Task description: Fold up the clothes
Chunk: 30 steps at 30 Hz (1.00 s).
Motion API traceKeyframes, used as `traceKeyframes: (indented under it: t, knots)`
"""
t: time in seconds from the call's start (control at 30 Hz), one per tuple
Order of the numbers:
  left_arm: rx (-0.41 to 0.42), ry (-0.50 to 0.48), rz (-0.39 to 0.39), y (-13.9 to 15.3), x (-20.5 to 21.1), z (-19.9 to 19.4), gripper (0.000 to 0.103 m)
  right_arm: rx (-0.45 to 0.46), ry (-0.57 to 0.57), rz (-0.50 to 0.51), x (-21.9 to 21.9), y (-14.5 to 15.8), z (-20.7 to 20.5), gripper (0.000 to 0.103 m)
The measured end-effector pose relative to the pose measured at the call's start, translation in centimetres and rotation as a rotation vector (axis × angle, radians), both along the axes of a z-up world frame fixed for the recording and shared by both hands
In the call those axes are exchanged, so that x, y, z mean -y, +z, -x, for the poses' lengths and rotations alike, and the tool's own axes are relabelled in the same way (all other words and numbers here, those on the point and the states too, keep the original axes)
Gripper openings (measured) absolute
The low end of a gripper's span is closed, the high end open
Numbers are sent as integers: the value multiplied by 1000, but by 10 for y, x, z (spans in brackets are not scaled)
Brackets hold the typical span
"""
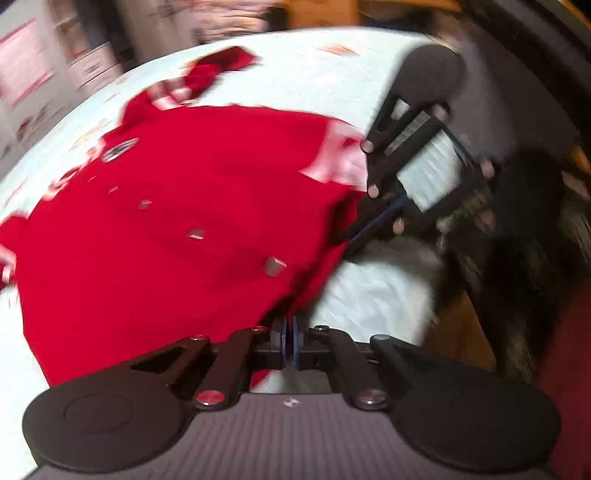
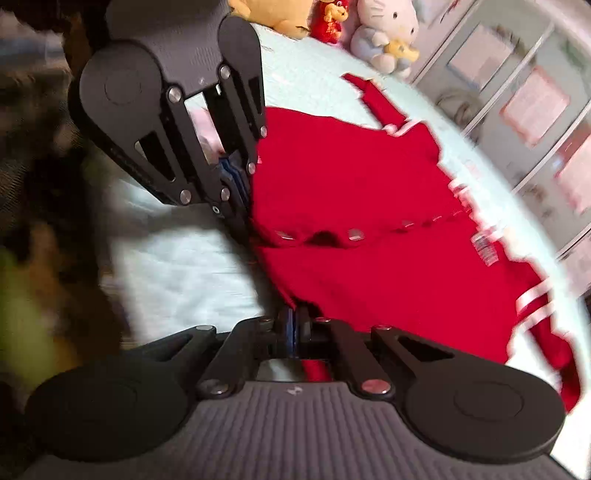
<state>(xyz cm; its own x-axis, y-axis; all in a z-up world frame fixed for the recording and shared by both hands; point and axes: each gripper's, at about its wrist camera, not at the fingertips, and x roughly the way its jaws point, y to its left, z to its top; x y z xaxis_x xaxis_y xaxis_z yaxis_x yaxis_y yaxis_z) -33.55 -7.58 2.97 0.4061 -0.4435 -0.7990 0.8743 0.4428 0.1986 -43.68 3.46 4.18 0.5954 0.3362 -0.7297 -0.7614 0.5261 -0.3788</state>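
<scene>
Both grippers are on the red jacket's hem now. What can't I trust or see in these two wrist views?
- Left wrist view: motion blur smears the red jacket; its chest lettering is unreadable.
- Left wrist view: the far sleeve is cut off by the frame edge.
- Right wrist view: the left gripper covers the hem corner it pinches.
- Right wrist view: the right gripper hides how much cloth it holds.

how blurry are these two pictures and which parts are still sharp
Left wrist view: strong motion smear across the red jacket, the bed and the background; the left claw stays fairly sharp. Right wrist view: the right claw is crisp, the room edges streak, the plush toys remain recognisable; fisheye curves the bed's edge.
</scene>
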Motion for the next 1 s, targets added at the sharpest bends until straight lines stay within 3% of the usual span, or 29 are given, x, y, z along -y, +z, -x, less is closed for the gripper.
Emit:
traceKeyframes:
  t: [0.13, 0.27, 0.43, 0.5, 0.57, 0.73, 0.87, 1.0]
  knots:
    - [-30, 89, 65, 2, -5, -19, 0, -41, 16, -2, 5, -1, 14, 0]
    - [1, 77, 51, -1, -4, -9, 0, -31, -17, -25, 7, 1, 13, 0]
    - [56, 95, 33, -3, -3, -1, 14, -15, -78, -39, 21, 4, 14, 3]
    - [76, 108, 27, -3, -3, 0, 24, -15, -110, -55, 29, 6, 16, 5]
    - [95, 119, 25, -2, -5, -1, 39, -31, -137, -71, 37, 7, 17, 15]
    - [57, 170, 52, 1, -15, -3, 58, -77, -229, -121, 65, 8, 19, 18]
    - [42, 192, 60, -3, -16, -2, 60, -23, -285, -88, 79, 6, 25, 18]
    - [39, 189, 53, -2, -12, -5, 62, 21, -245, -69, 73, 6, 21, 18]
